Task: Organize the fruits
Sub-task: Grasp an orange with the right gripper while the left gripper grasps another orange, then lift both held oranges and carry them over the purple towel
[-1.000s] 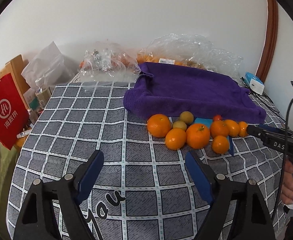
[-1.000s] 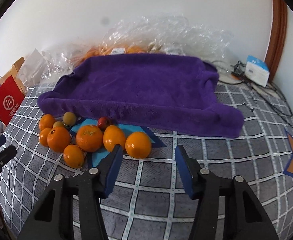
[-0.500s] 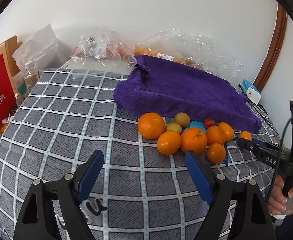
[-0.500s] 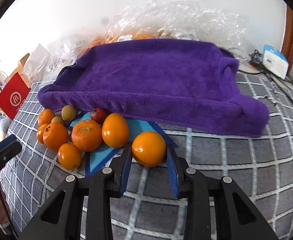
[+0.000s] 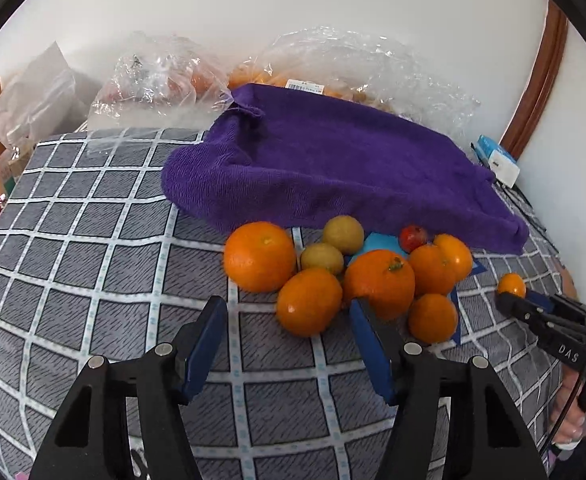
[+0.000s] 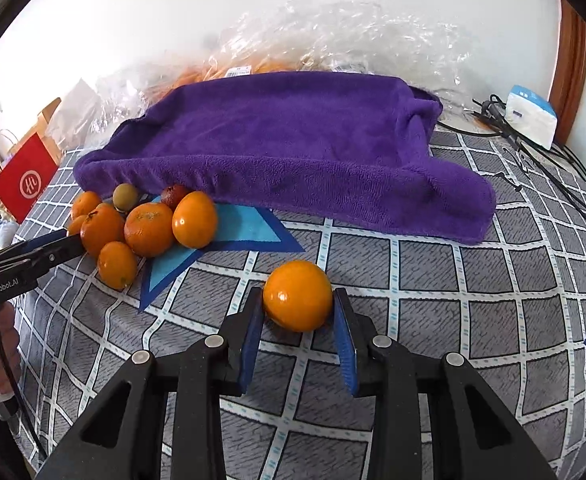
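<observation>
A pile of oranges (image 5: 377, 280) with two yellow-green fruits (image 5: 343, 234) and a small red fruit (image 5: 413, 237) lies in front of a purple towel (image 5: 333, 168) on the checked cloth. My left gripper (image 5: 287, 318) is closing around the nearest orange (image 5: 309, 300). That orange sits between the blue pads without touching them. Right of the pile, my right gripper (image 6: 297, 304) is shut on one orange (image 6: 297, 292). The left wrist view shows that orange (image 5: 511, 285) apart from the pile. The towel (image 6: 285, 152) hides whatever is under it.
Clear plastic bags (image 5: 165, 76) with more fruit lie behind the towel against the wall. A red paper bag (image 6: 25, 184) stands at the left edge. A white box (image 6: 531, 114) and black cables (image 6: 553, 160) lie at the back right. A person's hand (image 5: 573, 412) holds the right gripper.
My left gripper came in closer to the pile and its jaws narrowed around the nearest orange. My right gripper shut on an orange and drew it away from the pile.
</observation>
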`<state>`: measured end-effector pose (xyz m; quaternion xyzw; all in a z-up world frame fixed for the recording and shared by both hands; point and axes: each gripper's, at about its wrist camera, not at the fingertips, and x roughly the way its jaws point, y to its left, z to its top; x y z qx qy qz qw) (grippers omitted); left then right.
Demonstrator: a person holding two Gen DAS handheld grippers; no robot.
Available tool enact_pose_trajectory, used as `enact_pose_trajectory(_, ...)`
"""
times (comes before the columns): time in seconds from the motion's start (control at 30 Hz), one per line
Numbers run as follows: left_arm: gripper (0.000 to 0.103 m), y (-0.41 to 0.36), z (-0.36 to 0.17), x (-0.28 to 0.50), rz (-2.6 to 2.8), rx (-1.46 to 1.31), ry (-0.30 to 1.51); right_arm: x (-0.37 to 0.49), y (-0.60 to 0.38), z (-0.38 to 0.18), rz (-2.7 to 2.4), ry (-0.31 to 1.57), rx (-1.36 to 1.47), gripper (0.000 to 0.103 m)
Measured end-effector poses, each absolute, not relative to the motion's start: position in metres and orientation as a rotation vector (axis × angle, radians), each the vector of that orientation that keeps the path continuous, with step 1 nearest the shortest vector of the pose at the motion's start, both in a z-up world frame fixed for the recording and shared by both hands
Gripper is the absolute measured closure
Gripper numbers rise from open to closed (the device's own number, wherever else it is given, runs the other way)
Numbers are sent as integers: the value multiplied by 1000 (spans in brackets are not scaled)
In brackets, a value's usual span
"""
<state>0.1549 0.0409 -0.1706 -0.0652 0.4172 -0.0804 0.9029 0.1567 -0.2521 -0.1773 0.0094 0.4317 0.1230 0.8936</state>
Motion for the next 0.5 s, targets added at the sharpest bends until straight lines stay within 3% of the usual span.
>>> enact_pose_trajectory(0.07, 46, 41, -173, 156, -165, -150, 855, 158, -254, -179, 255, 884, 35, 69)
enact_pose_trajectory(0.17, 68, 41, -174, 157, -201, -157, 848, 157, -255, -179, 255, 870, 41, 69)
enact_pose_trajectory(0.2, 71, 42, -174, 157, -227, -171, 849, 157, -255, -180, 250, 868, 41, 69)
enact_pose_trajectory(0.5, 71, 57, -175, 142, -203, -219, 827, 156, -257, -181, 229, 861, 61, 69)
